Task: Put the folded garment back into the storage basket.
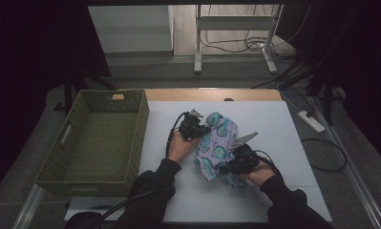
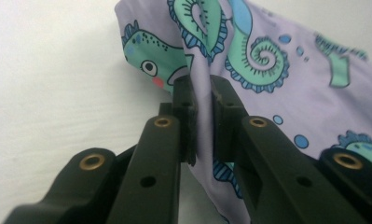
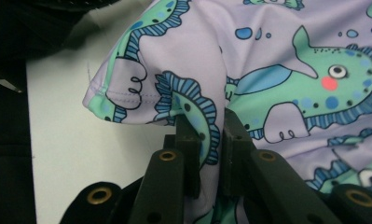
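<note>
A lilac cloth (image 1: 218, 143) printed with green and blue seahorses lies bunched on the white table top (image 1: 274, 124). My left gripper (image 1: 200, 129) is at the cloth's upper left edge, shut on a fold of the cloth (image 2: 258, 70), which runs up between its jaws. My right gripper (image 1: 232, 164) sits at the lower right of the cloth (image 3: 286, 56), shut on another fold near a stitched hem corner. A hand in a dark sleeve holds each gripper.
An olive woven basket (image 1: 64, 157) stands left of the white table top, its inside bare. A metal desk frame (image 1: 236, 33) and loose cables lie on the floor beyond the table. A power strip (image 1: 312, 121) lies on the floor at the right.
</note>
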